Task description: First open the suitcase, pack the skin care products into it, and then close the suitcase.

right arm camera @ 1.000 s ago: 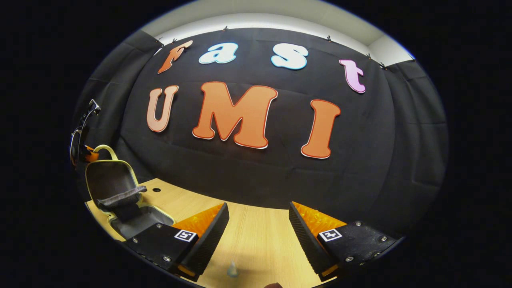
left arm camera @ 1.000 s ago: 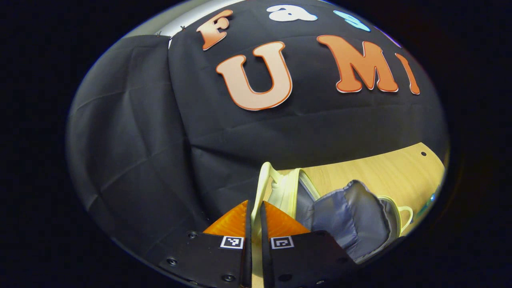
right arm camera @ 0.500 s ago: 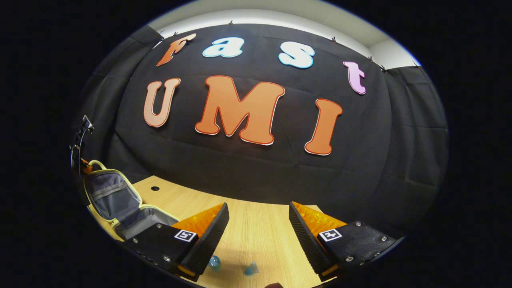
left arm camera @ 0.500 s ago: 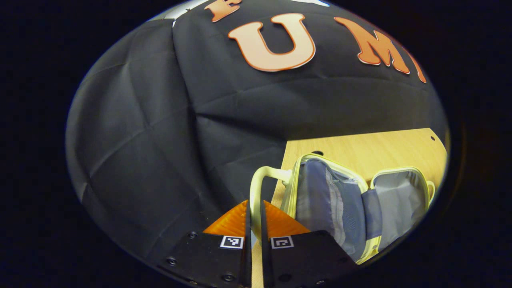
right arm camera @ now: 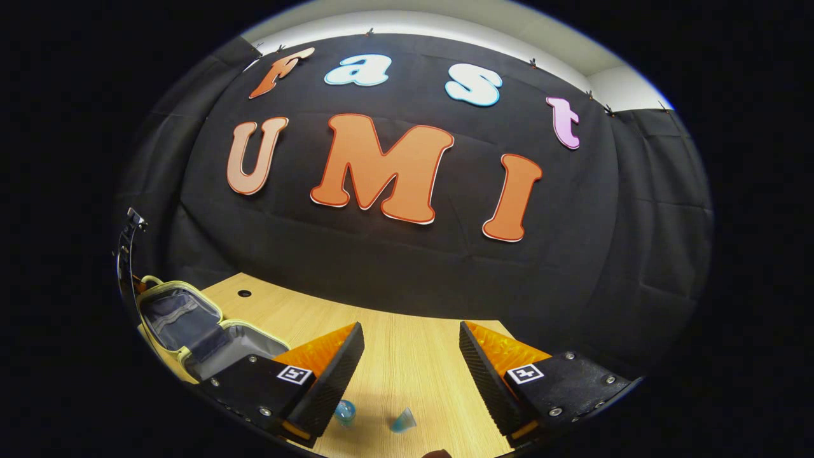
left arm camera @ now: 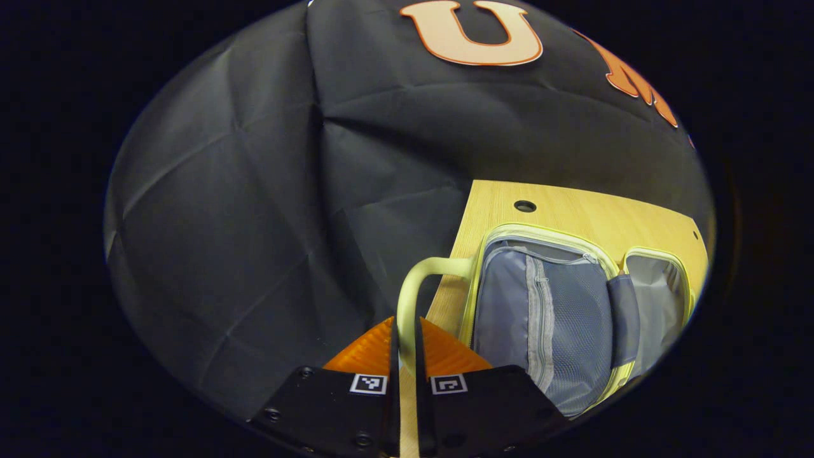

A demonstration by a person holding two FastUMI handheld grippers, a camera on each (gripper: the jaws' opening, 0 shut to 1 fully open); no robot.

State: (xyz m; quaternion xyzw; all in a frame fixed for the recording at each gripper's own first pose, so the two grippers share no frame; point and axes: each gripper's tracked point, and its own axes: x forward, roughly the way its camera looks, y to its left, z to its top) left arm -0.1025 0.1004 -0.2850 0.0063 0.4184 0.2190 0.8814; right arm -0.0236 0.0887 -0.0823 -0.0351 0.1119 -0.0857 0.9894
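Note:
A small pale-yellow suitcase (left arm camera: 547,318) lies open on the wooden table (left arm camera: 572,213), its grey lined lid laid back flat toward the table's edge. My left gripper (left arm camera: 406,331) is shut on the lid's pale carry handle (left arm camera: 410,289). In the right gripper view the open suitcase (right arm camera: 191,324) sits at far left, with the left gripper (right arm camera: 127,248) behind it. My right gripper (right arm camera: 410,356) hovers open over the table (right arm camera: 407,362). Two small blue skin care items, a round one (right arm camera: 344,412) and a cone-shaped one (right arm camera: 402,420), rest below its fingers.
A round cable hole (left arm camera: 524,206) pierces the table beyond the suitcase. The table's left edge (left arm camera: 455,254) runs close beside the lid handle. Black cloth walls the booth behind and to both sides.
The left gripper has swung the lid by its handle from upright down to lying nearly flat. The right gripper tipped slightly downward, bringing both blue items into view.

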